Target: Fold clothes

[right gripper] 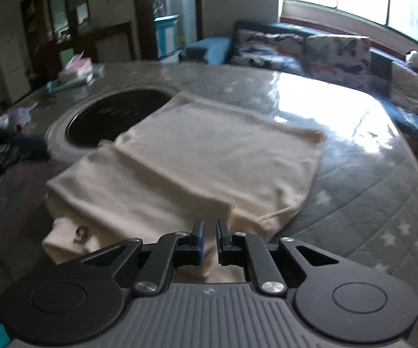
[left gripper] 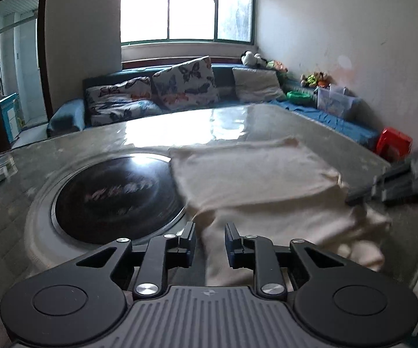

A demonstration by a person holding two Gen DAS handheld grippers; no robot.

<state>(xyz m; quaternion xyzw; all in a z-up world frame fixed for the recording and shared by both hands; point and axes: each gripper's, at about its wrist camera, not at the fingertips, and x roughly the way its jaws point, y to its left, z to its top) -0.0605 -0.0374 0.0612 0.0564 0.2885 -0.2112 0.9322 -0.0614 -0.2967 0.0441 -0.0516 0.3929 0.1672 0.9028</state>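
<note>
A cream garment (left gripper: 261, 185) lies folded in layers on the grey table, partly over the dark round hob. It also shows in the right wrist view (right gripper: 203, 159). My left gripper (left gripper: 210, 232) is open with a gap between its fingers, just above the garment's near left edge, holding nothing. My right gripper (right gripper: 210, 227) has its fingers slightly apart over the garment's near edge, with cloth seen behind the gap; no cloth is clearly pinched. The right gripper also appears at the right edge of the left wrist view (left gripper: 365, 194), beside the garment's right corner.
A dark round hob (left gripper: 116, 197) is set in the grey quilted table (right gripper: 368, 203). Books and papers (right gripper: 75, 75) lie at the table's far left. A sofa with butterfly cushions (left gripper: 180, 87) stands behind. A red stool (left gripper: 394, 142) is at the right.
</note>
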